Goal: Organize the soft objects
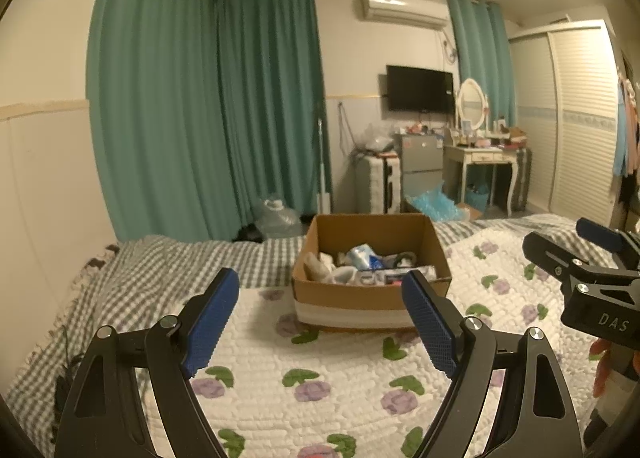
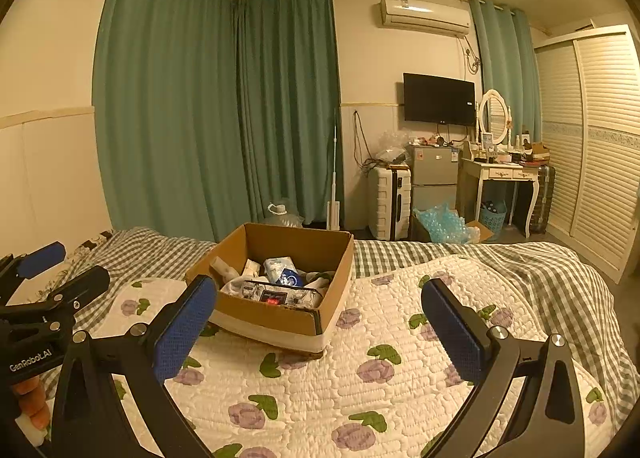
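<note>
A brown cardboard box (image 1: 432, 232) sits on the bed; it also shows in the right wrist view (image 2: 340, 278). It holds several soft items, among them a blue-and-white packet (image 1: 362, 256) (image 2: 282, 270) and a clear pouch (image 2: 276, 294). My left gripper (image 1: 320, 318) is open and empty, held above the quilt in front of the box. My right gripper (image 2: 316, 328) is open and empty, near the box's front right. The right gripper also shows at the right edge of the left wrist view (image 1: 576, 250), and the left gripper at the left edge of the right wrist view (image 2: 60, 270).
The bed has a white quilt with purple flowers (image 2: 380, 378) over a green checked sheet (image 1: 160, 270). Teal curtains (image 1: 208, 110) hang behind. A suitcase (image 2: 390, 202), small fridge (image 2: 434, 178), dressing table (image 2: 504, 178) and wardrobe (image 2: 600, 146) stand beyond the bed.
</note>
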Motion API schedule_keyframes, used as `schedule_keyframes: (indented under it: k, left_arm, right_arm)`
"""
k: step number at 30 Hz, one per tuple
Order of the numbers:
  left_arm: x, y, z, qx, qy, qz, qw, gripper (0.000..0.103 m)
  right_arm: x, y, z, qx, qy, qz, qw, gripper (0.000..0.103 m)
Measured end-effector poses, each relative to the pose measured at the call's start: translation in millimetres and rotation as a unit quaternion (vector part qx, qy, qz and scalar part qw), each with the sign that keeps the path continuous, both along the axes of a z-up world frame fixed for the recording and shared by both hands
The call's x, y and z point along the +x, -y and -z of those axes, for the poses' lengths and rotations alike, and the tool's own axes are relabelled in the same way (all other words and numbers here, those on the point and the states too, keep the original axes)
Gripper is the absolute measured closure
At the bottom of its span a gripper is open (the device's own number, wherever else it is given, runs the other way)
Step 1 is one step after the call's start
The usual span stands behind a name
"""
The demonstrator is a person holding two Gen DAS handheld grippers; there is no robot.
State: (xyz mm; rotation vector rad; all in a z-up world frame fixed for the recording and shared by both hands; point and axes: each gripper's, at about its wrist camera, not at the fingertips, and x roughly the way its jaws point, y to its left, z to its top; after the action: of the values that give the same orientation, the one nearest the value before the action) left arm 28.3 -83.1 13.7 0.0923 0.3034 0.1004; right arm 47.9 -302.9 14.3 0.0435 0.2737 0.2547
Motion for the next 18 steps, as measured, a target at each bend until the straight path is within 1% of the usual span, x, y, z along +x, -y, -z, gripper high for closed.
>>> schedule_keyframes:
  k: [18]
  left_arm:
    - [-3.1,0.6,4.1,0.004,-0.009,0.005,0.9999,0.018]
  right_arm:
    - [2.1,1.4,5.6,-0.005,-0.006,-0.001,1.0,0.0]
